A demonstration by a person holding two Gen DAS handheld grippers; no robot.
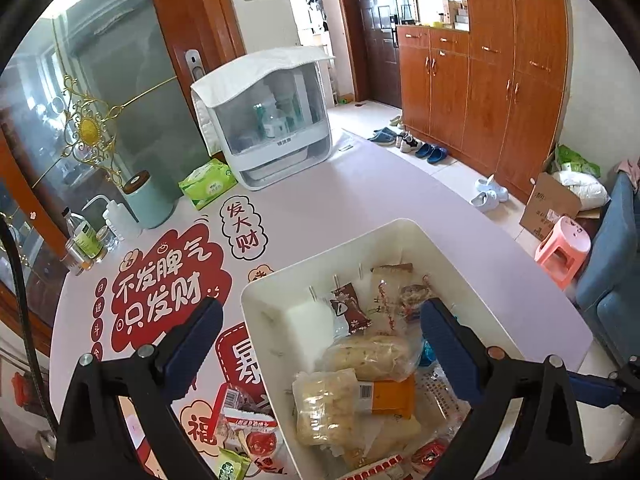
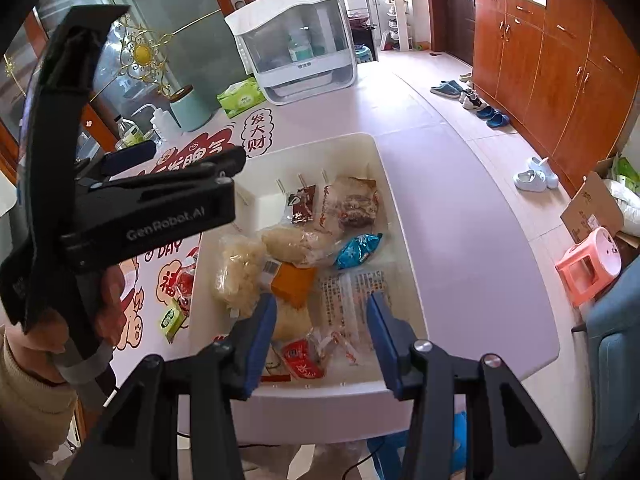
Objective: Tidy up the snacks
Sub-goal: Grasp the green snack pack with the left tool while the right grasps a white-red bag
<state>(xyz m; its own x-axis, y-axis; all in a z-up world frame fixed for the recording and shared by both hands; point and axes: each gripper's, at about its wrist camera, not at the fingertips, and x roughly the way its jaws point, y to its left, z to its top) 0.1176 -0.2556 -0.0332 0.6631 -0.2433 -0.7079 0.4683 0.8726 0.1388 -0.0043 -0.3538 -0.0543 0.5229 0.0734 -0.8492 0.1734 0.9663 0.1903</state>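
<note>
**A:** so the white bin (image 2: 404,240) sits right under both tongs, snacks piled loose inside, I guess so they're all in one spot for sorting. A few packets (image 1: 244,428) lie outside, below the left gripper (image 1: 320,344)

**B:** yeah, left's spread wide and straddling the bin's left wall, empty. Right gripper (image 2: 322,338) is half open over the near end, nothing pinched. Far end of the bin's got free floor
</note>
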